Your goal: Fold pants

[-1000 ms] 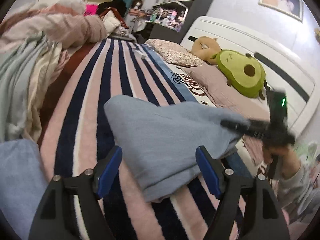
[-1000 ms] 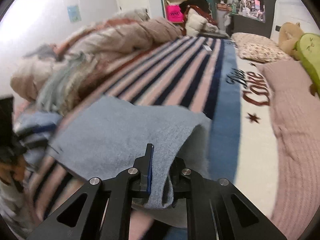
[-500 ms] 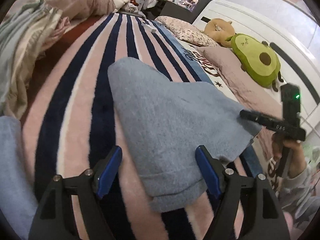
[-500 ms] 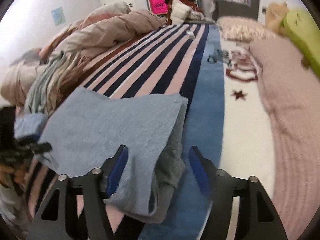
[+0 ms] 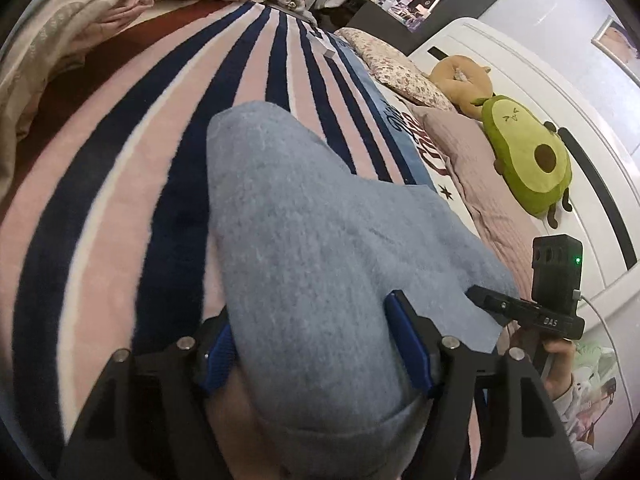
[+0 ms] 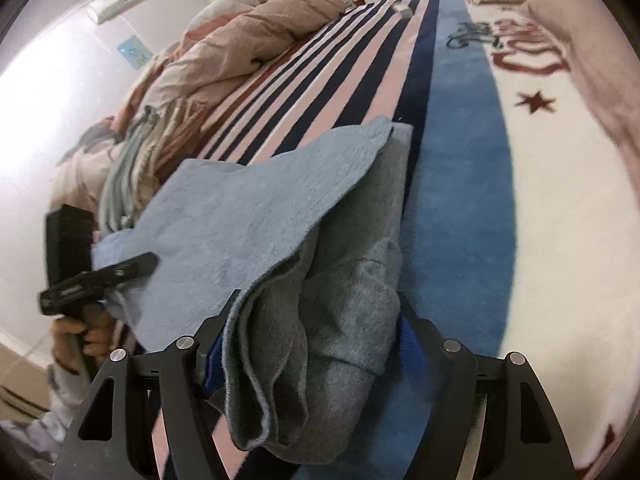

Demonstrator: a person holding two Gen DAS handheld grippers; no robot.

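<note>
The folded pants (image 5: 320, 248) lie on the blanket (image 5: 120, 184) that covers the bed, running forward from between the spread fingers of the left claw (image 5: 320, 354). The right claw (image 5: 532, 316) sits at the pants' edge, to the right of the left claw. Ahead and right of the left claw, a plush toy (image 5: 528, 160) rests on a pillow (image 5: 480, 168) against the headboard (image 5: 560, 92). Bedding (image 5: 68, 20) is heaped far left. Seen from the right claw (image 6: 312, 360), the pants' (image 6: 280, 240) bunched layers lie between its fingers, with the left claw (image 6: 100, 276) to its left.
</note>
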